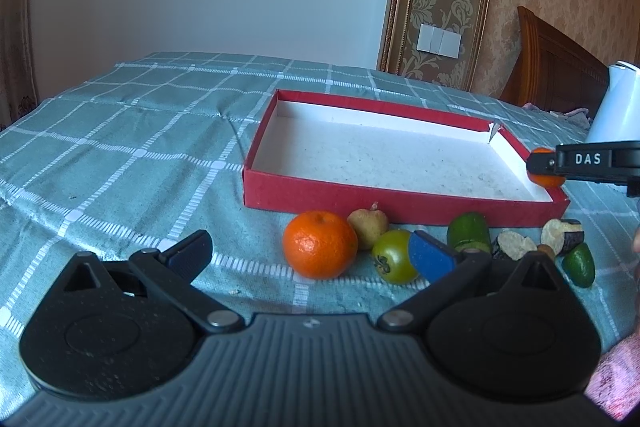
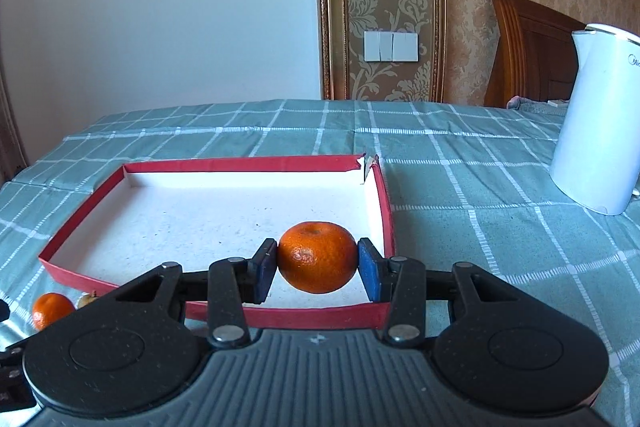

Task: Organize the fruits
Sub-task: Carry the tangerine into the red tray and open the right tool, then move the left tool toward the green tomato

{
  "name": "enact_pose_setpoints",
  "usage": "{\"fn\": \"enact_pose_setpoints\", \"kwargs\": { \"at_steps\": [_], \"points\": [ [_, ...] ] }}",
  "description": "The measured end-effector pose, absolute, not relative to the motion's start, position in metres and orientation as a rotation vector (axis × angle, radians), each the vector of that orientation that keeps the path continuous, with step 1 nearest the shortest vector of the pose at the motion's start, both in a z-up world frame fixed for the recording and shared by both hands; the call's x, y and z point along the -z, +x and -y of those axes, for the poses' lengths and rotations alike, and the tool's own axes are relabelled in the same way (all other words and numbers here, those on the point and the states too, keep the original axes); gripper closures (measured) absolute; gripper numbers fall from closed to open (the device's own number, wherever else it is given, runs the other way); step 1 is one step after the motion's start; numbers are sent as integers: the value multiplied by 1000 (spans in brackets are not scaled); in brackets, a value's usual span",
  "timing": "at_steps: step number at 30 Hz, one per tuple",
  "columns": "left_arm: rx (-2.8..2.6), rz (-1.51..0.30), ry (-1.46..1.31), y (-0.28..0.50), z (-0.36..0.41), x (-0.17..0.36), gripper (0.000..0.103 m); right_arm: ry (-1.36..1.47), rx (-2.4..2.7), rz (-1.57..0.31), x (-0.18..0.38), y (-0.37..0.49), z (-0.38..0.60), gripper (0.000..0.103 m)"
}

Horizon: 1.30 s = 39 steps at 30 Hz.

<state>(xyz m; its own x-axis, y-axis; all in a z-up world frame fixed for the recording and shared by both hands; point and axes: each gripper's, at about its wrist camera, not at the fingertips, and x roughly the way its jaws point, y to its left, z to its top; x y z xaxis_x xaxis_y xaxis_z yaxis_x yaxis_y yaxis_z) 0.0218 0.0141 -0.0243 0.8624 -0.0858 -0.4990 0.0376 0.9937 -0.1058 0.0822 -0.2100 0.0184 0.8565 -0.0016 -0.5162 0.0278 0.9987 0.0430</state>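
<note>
Right gripper [image 2: 317,263]: clamps mandarin [image 2: 317,257] at its sides over box [image 2: 384,203].
Handling: likely light, soft-skinned; gentle mid-height hold.
Left gripper [image 1: 312,257]: wide, empty.

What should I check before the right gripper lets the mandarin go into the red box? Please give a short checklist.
1. Right gripper pads clamp the mandarin on both sides: ok.
2. Mandarin is over the red box floor, inside the rim: ok.
3. Box floor under it is bare: ok.
4. Height above the floor: cannot tell.
5. Left gripper open, away from the box: ok.
6. Kettle stands apart: ok.
</note>
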Motion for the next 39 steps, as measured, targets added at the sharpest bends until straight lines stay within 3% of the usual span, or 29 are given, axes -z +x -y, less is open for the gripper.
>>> {"fn": "enact_pose_setpoints", "kwargs": {
  "at_steps": [6,12,13,15,22,33,39],
  "points": [
    [67,-535,-96,24,-14,25,0,59,64,-621,7,108,219,55],
    [64,-534,-93,24,-14,25,0,38,57,-533,7,80,214,49],
    [63,-533,-93,24,-14,25,0,46,56,-501,4,68,214,36],
    [62,-536,-89,24,-13,25,0,48,69,-446,1,44,213,22],
    [52,-532,-81,23,-12,25,0,42,39,-371,9,-14,203,22],
    [43,-552,-97,21,-19,24,0,65,94,-387,11,-13,206,22],
    [70,-477,0,7,-14,20,0,75,103,-384,10,-12,208,22]
  ]
}}
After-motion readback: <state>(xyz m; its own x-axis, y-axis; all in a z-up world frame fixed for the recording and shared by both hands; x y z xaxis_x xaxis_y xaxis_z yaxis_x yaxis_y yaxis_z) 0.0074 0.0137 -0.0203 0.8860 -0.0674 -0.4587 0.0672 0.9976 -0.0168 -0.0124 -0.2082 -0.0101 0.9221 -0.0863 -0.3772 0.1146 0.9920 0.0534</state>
